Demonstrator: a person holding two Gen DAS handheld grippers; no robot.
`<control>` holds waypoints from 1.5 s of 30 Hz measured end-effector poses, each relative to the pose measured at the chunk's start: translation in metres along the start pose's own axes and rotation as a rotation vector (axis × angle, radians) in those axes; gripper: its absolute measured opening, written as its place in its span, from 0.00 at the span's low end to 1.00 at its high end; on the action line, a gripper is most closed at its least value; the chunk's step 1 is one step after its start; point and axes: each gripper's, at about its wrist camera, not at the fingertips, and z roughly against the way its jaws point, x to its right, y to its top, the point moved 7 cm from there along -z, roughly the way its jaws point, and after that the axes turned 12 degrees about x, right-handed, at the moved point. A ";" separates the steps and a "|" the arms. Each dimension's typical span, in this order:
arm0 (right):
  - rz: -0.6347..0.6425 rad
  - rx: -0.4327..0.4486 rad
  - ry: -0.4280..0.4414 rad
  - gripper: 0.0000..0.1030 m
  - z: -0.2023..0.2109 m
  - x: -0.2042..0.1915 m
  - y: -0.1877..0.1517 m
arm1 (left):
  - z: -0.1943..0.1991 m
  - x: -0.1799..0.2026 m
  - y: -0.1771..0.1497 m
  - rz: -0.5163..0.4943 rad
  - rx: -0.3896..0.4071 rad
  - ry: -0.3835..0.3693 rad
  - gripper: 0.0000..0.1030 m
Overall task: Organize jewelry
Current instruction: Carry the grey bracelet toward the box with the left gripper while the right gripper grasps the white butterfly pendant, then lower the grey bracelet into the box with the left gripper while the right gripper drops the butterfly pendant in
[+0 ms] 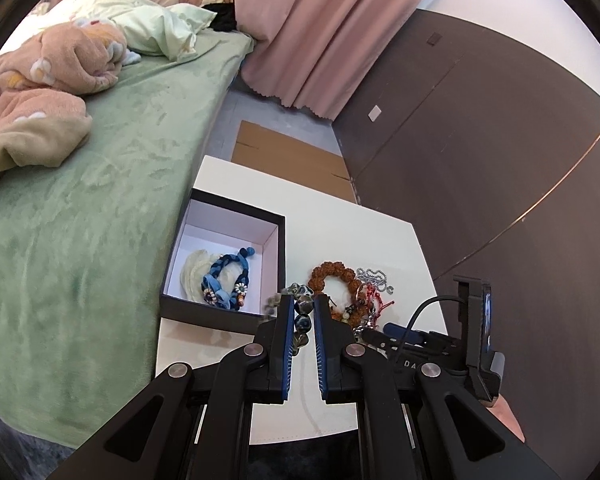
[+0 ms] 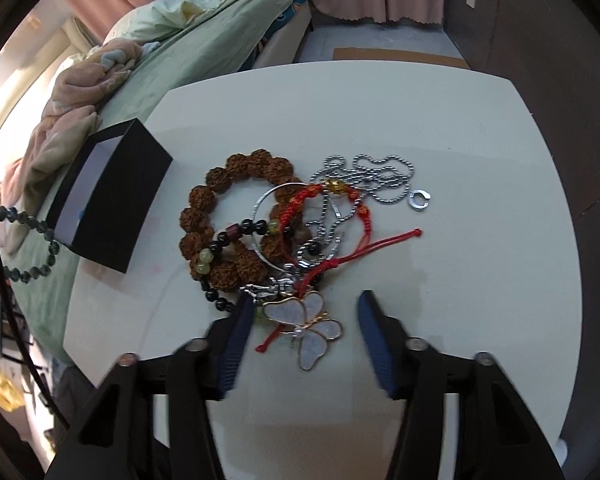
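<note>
Your left gripper (image 1: 303, 306) clamps bead bracelet (image 1: 302, 312), box (image 1: 278, 220) ahead-left holds two pieces. Right gripper (image 2: 302, 312) spread wide over pile (image 2: 260, 220); most left.

Left gripper (image 1: 303, 304) clamped, right gripper (image 2: 302, 304) spread.

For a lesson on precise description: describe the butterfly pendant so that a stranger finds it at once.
On the white table, find the jewelry pile. At its near edge, between the right hand-held gripper's open fingers, lies the butterfly pendant: the only flat, pale, winged piece.
</note>
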 end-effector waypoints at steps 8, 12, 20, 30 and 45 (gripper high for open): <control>-0.082 0.004 0.046 0.33 0.004 0.002 0.001 | 0.005 0.006 0.009 -0.015 0.012 -0.005 0.10; -0.128 0.051 0.076 0.33 0.017 -0.001 0.007 | 0.009 0.010 0.021 -0.031 0.029 -0.011 0.10; -0.187 0.164 0.158 0.33 0.046 -0.021 0.027 | 0.007 0.011 0.042 -0.065 0.058 0.010 0.10; -0.235 0.287 0.334 0.33 0.053 -0.079 0.063 | 0.002 0.004 0.058 -0.087 0.068 0.030 0.10; -0.266 0.262 0.466 0.33 0.015 -0.140 0.074 | -0.034 -0.051 0.052 0.028 -0.033 0.110 0.21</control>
